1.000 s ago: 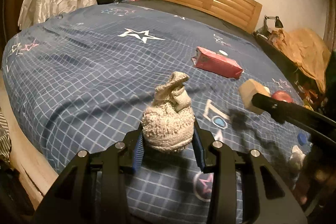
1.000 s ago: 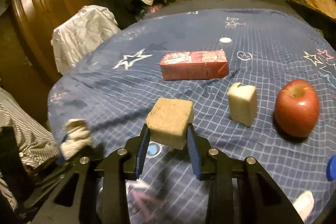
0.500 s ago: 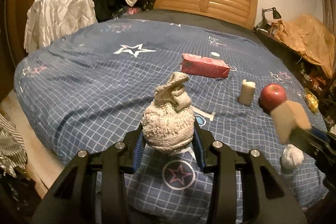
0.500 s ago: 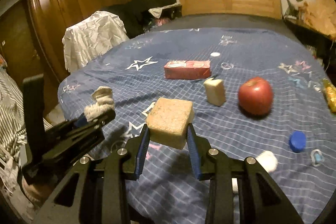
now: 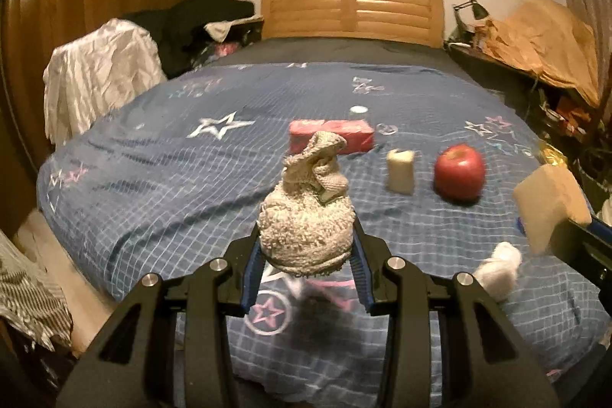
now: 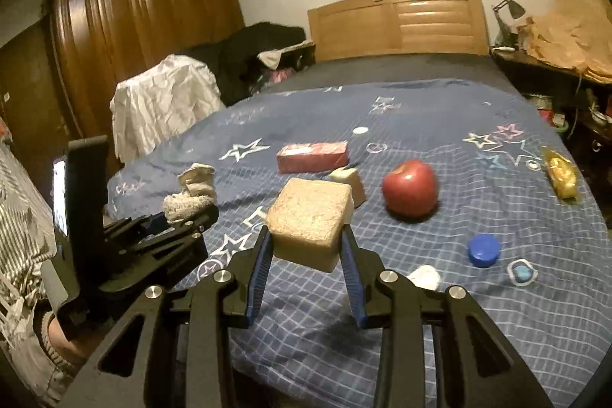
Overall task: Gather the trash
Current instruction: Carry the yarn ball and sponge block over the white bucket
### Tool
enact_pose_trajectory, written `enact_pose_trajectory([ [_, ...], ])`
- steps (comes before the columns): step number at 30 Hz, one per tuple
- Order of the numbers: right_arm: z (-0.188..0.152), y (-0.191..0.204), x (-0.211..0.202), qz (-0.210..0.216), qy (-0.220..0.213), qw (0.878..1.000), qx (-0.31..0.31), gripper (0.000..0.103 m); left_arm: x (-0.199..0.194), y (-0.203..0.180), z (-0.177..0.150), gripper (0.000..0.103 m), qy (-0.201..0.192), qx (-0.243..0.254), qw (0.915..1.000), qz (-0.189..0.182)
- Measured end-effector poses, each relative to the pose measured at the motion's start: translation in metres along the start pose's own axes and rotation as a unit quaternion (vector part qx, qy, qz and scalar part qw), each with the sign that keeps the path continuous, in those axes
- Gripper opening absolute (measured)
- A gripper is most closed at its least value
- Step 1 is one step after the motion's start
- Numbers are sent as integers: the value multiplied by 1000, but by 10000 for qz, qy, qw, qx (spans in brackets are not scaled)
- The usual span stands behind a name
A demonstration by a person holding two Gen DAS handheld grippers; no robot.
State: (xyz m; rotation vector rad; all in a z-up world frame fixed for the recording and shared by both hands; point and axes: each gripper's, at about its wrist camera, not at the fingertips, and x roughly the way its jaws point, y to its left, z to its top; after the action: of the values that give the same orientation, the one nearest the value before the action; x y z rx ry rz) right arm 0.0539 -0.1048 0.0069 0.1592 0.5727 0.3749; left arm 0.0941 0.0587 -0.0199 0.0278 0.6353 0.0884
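Observation:
My left gripper (image 5: 306, 247) is shut on a balled beige sock (image 5: 306, 217), held above the foot of the bed; it shows in the right wrist view (image 6: 191, 194) too. My right gripper (image 6: 306, 243) is shut on a tan sponge block (image 6: 310, 217), also seen at the right edge of the left wrist view (image 5: 547, 205). On the blue star bedspread (image 6: 440, 117) lie a red carton (image 6: 311, 155), a pale wedge (image 5: 399, 171), a red apple (image 6: 410, 188), a white crumpled wad (image 5: 497, 270), a blue cap (image 6: 484, 250), a small blue-centred ring (image 6: 521, 272) and a yellow wrapper (image 6: 562, 174).
A wooden headboard (image 5: 352, 8) stands at the far end. A white cloth (image 6: 164, 102) and dark clothes (image 6: 260, 48) are piled at the left, by a wooden wardrobe (image 6: 134, 18). A cluttered side table (image 5: 535, 64) with brown paper is at the right.
Both grippers have pulled back and up from the bed with the sock and the sponge block still held. More of the bed and room is in view.

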Motion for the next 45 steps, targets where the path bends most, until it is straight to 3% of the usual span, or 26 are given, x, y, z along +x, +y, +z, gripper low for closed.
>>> enact_pose_trajectory([
  [6,-1,-34,-33,-282,-301,9987,287,37,-15,-48,15,38,-260,389,9987,-212],
  [13,-11,-105,-88,-875,-730,9893,910,37,-30,-121,32,38,-486,806,9932,-691],
  [23,-36,-223,-188,-1994,-1389,9558,1653,37,-55,-243,40,38,-675,1558,9747,-1457],
  [28,-53,-278,-240,-2504,-1563,9369,1876,37,-65,-306,34,38,-672,1914,9616,-1848],
  [39,-74,-366,-314,-3295,-1589,9088,2006,37,-73,-417,16,38,-521,2469,9342,-2523],
  [41,-77,-380,-318,-3363,-1543,9065,2035,37,-67,-438,14,38,-304,2586,9234,-2821],
  [45,-83,-403,-323,-3493,-1429,9021,2092,37,-56,-479,0,38,125,2964,8907,-3443],
])
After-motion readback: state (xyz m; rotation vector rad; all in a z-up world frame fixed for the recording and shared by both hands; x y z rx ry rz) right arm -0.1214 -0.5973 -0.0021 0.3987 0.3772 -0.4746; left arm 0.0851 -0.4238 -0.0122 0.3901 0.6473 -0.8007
